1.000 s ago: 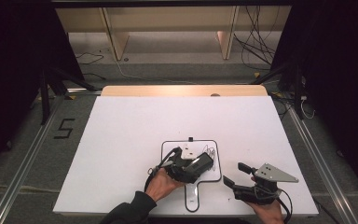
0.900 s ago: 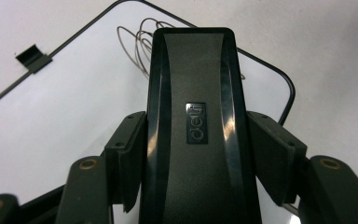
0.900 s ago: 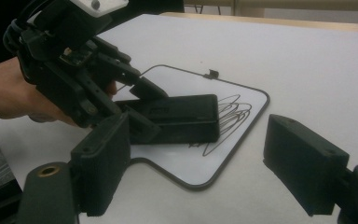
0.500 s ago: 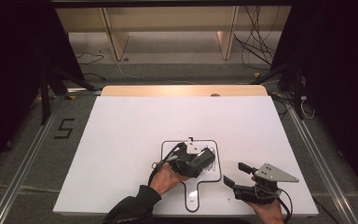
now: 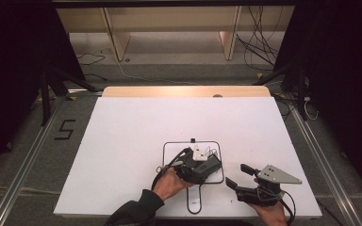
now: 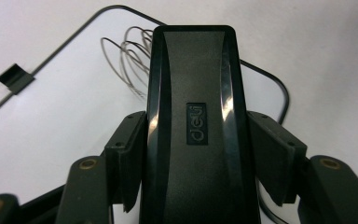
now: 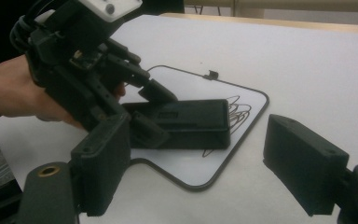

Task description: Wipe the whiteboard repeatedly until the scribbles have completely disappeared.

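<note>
A white desk [image 5: 136, 132] carries nothing else in view, and a bare wooden strip [image 5: 184, 91] runs along its far edge. Beyond that edge stand pale wooden shelves [image 5: 169, 28], with loose black cables [image 5: 259, 44] on the floor past the far right corner. On the grey floor by the left edge is a black "5" mark [image 5: 64, 129], and metal rails [image 5: 26, 165] run along both sides.
</note>
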`<move>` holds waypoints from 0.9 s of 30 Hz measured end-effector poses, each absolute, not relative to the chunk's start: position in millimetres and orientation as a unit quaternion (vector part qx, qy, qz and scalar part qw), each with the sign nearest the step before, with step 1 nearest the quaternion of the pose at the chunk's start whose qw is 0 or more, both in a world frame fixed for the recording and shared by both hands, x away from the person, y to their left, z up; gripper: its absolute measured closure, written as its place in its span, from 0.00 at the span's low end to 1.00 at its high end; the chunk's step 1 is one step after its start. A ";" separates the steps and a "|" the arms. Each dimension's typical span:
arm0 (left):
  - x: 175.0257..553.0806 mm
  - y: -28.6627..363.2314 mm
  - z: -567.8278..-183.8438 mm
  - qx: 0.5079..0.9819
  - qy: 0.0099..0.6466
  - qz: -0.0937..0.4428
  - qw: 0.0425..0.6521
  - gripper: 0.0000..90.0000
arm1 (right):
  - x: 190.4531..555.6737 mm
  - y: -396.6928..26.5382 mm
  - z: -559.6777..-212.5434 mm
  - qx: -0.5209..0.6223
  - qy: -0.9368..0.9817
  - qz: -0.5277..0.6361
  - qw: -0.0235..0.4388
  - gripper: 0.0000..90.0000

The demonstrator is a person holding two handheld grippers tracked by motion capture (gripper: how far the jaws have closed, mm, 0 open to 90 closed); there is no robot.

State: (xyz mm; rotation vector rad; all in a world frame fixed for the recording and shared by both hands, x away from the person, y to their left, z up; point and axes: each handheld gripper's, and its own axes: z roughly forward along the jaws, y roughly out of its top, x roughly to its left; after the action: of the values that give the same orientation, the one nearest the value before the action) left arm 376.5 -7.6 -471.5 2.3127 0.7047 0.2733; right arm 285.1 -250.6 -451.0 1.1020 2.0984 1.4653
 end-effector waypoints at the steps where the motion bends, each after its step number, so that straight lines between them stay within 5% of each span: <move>1: 380.6 -6.7 -471.1 0.891 0.277 0.106 0.345 0.45 | 285.0 -250.6 -451.0 0.389 0.741 0.518 0.176 0.26; 16: 374.4 -25.8 -470.9 0.898 0.253 0.095 0.347 0.45 | 285.6 -251.6 -451.1 0.390 0.741 0.517 0.176 0.27; 27: 408.8 -32.7 -471.0 0.885 0.291 0.104 0.348 0.45 | 285.8 -252.9 -450.9 0.392 0.739 0.518 0.177 0.27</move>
State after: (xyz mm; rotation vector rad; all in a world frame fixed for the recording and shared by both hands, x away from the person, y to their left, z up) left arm 408.8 -32.7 -471.0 2.2955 0.7549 0.2709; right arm 285.8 -252.9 -450.9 1.1105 2.0920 1.4655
